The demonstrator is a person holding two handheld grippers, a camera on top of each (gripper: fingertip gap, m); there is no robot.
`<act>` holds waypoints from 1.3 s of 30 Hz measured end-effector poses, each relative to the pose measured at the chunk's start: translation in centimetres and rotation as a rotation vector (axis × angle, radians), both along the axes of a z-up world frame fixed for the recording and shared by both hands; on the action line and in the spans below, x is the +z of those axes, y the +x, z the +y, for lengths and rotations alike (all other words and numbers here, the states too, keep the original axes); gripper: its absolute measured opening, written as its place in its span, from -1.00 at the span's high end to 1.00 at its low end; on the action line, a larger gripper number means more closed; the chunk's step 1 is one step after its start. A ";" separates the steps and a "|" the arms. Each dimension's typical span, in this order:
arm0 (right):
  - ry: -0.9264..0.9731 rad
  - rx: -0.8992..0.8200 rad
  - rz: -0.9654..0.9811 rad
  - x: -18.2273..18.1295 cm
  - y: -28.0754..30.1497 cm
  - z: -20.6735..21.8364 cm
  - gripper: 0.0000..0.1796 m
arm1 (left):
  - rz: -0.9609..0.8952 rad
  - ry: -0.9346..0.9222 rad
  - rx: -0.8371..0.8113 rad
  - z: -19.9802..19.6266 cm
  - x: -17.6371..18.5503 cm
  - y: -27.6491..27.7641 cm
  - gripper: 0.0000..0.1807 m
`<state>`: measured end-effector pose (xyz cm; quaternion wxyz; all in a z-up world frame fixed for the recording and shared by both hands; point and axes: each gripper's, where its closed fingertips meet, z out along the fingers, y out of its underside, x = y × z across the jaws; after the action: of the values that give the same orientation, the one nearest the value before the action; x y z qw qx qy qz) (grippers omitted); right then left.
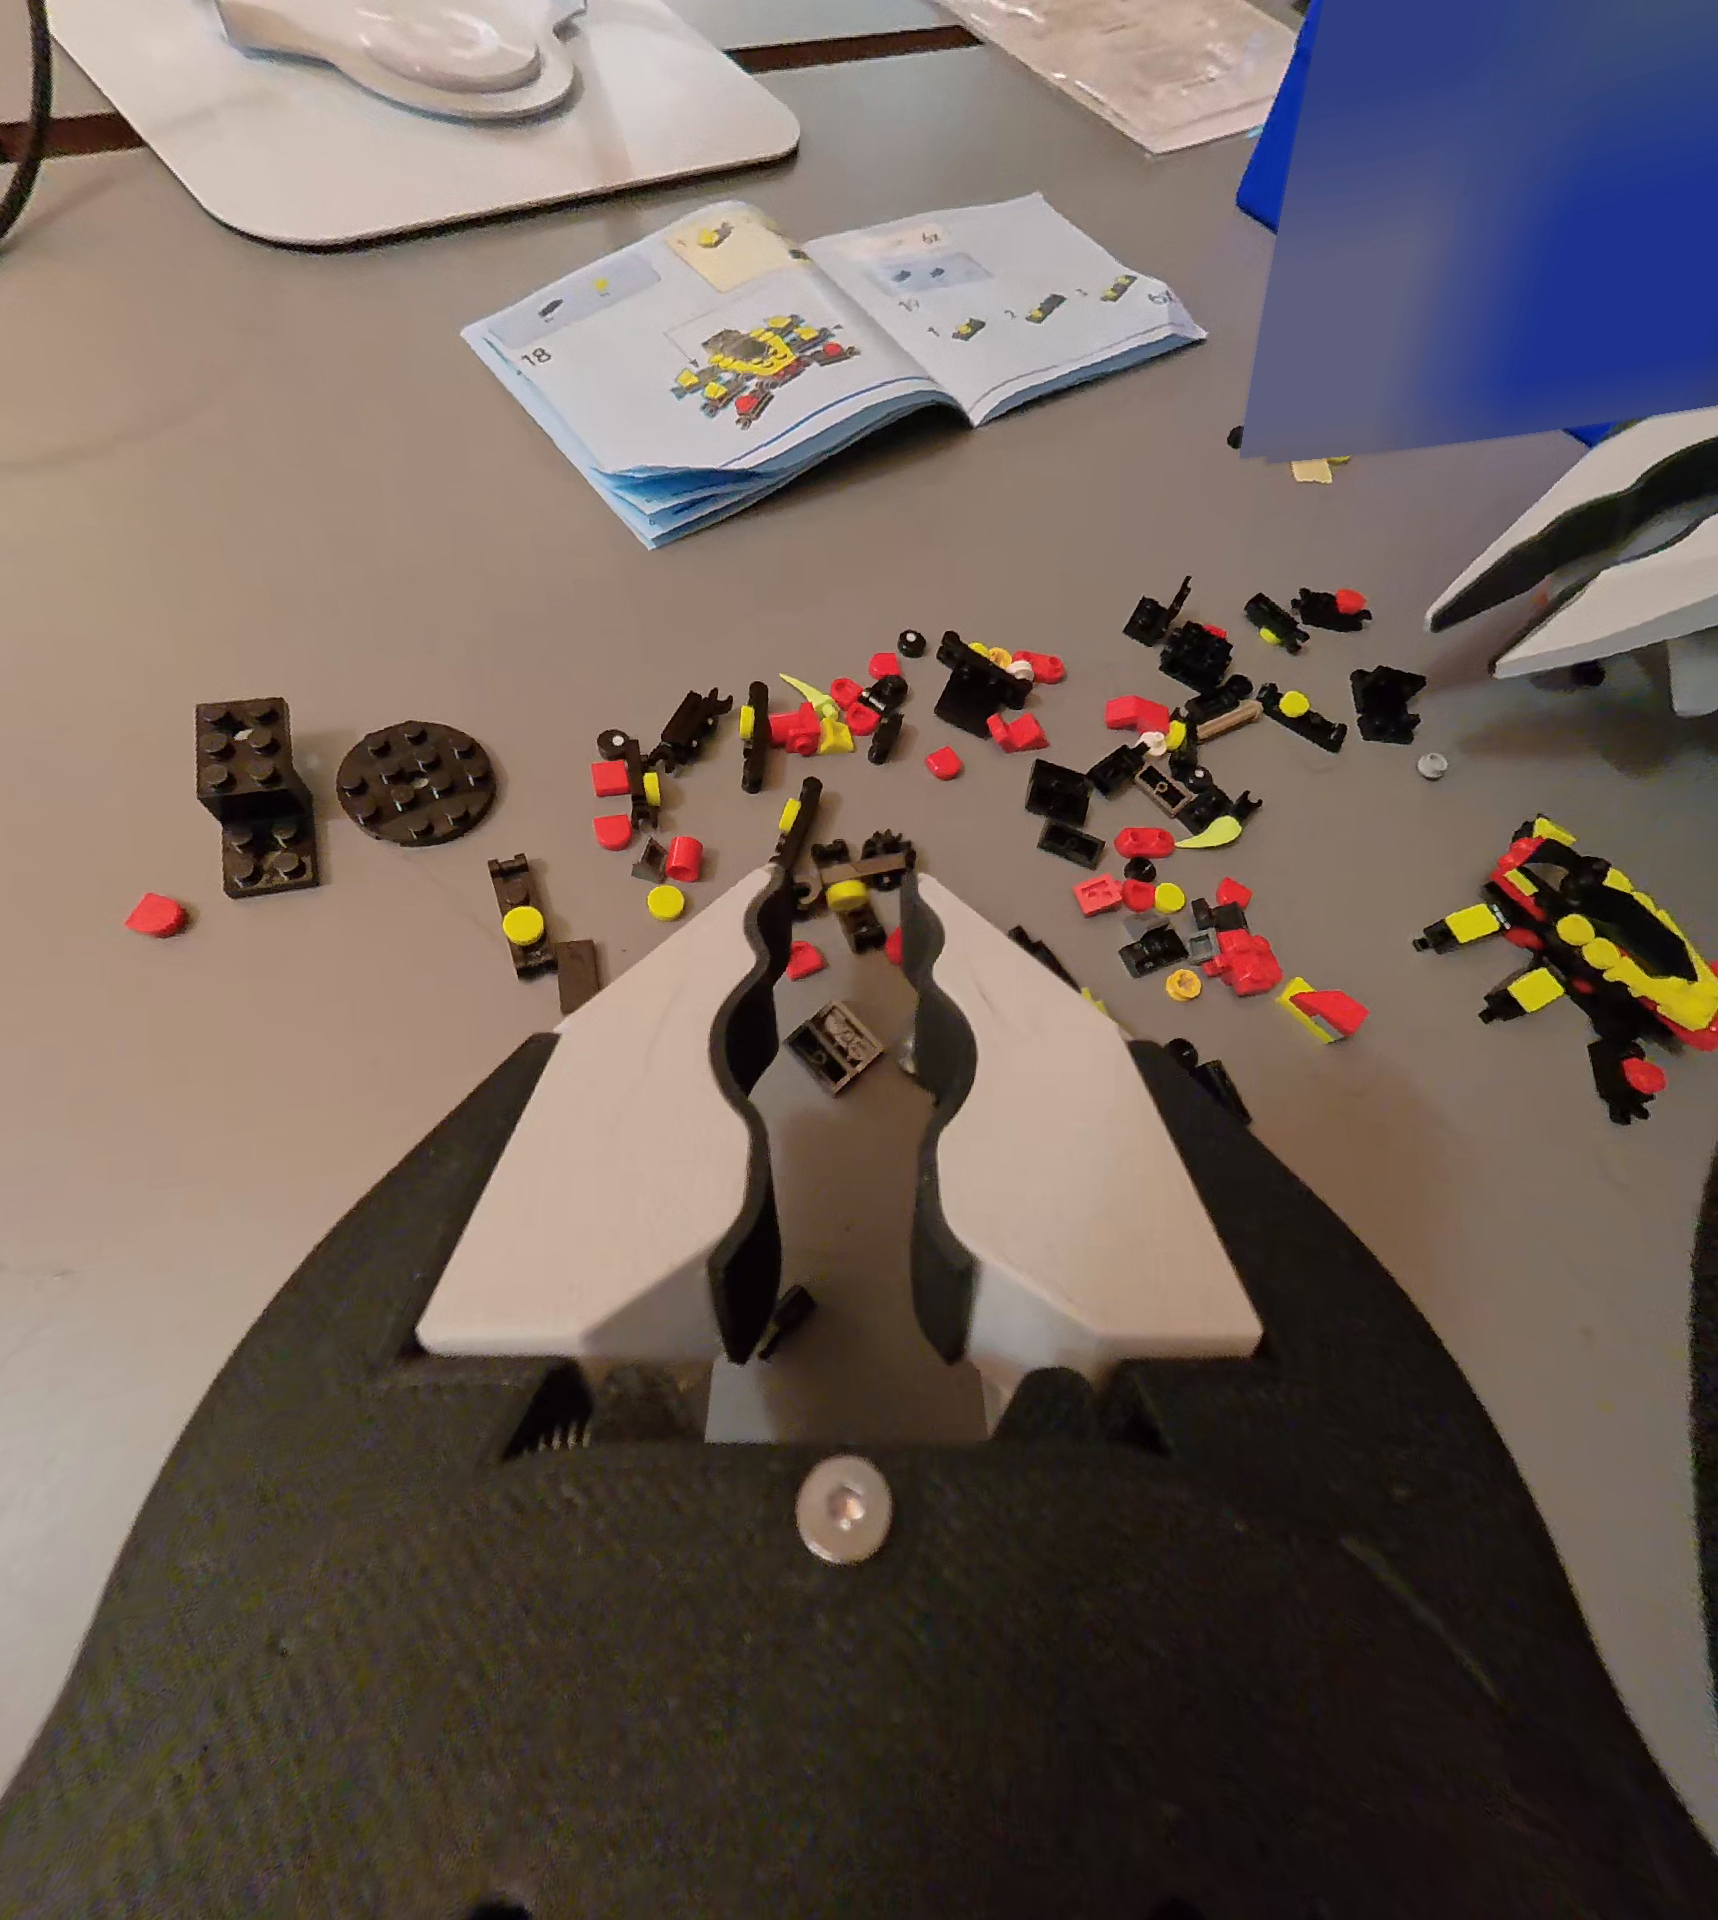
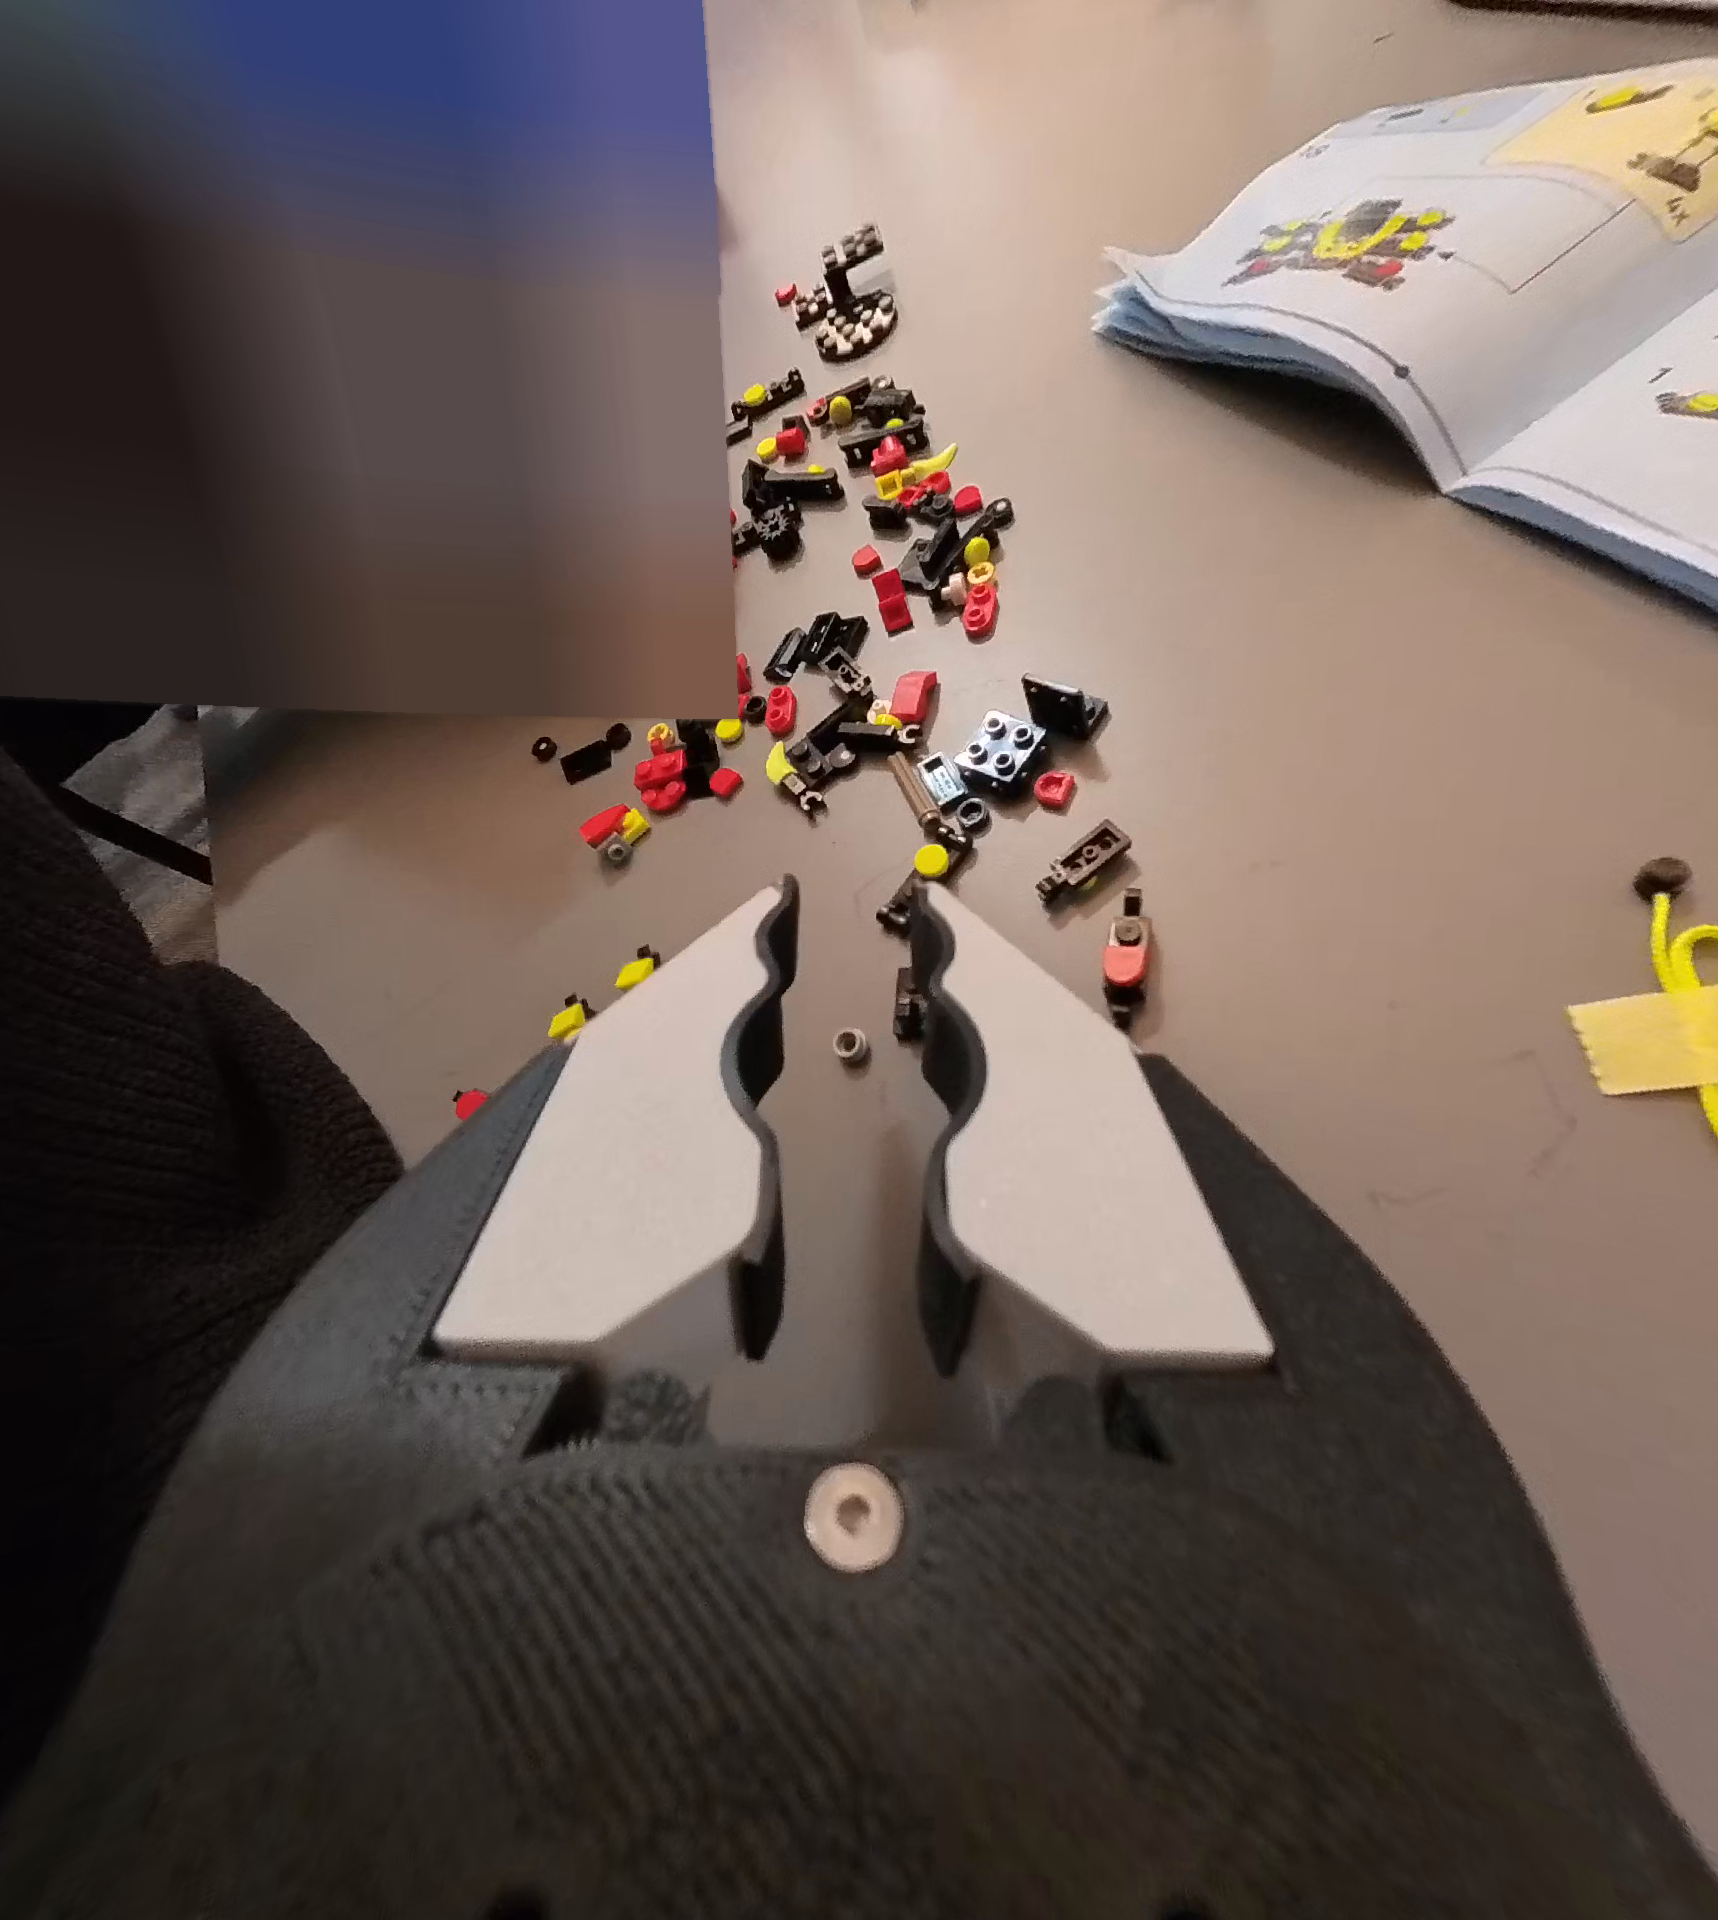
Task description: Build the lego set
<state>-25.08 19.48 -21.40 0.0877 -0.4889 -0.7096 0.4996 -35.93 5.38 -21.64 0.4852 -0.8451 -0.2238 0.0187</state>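
Observation:
Loose black, red and yellow lego pieces lie scattered on the grey table. The partly built black, yellow and red model lies at the right. My left gripper is open and empty, low over the pile's near edge, with a dark grey piece on the table between its fingers. My right gripper is open and empty, with a small grey round stud on the table between its fingers. It also shows in the left wrist view, at the pile's far right.
An open instruction booklet lies behind the pile. A black bracket stack and round black plate sit at the left. A white stand base and cable are at the back. A taped yellow cord lies right. The tips of one gripper are about 20 centimeters away from the tips of the other. The left tips stand about 11 centimeters off the black bracket stack.

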 end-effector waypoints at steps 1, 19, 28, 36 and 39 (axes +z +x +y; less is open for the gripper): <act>0.001 -0.002 0.011 0.2 -0.1 0.1 0.79 | 0.001 0.007 -0.006 0.1 0.1 0.1 0.80; -0.051 -0.391 0.276 9.5 7.2 11.9 0.77 | -0.114 -0.052 -0.426 13.7 3.1 15.7 0.79; -0.042 -0.334 0.329 10.3 8.4 11.3 0.76 | -0.085 -0.305 -0.634 19.2 -0.2 21.8 0.78; 0.116 -0.172 0.178 6.2 9.6 8.3 0.80 | -0.095 -0.232 -0.500 16.1 0.6 17.7 0.76; 0.113 -0.054 -0.001 3.4 11.3 6.2 0.80 | -0.128 -0.159 -0.481 14.9 1.1 17.6 0.77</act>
<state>-13.79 25.64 -17.97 0.1281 -0.5025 -0.7233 0.4559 -18.37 20.27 -20.59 0.3928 -0.9088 -0.0443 -0.1332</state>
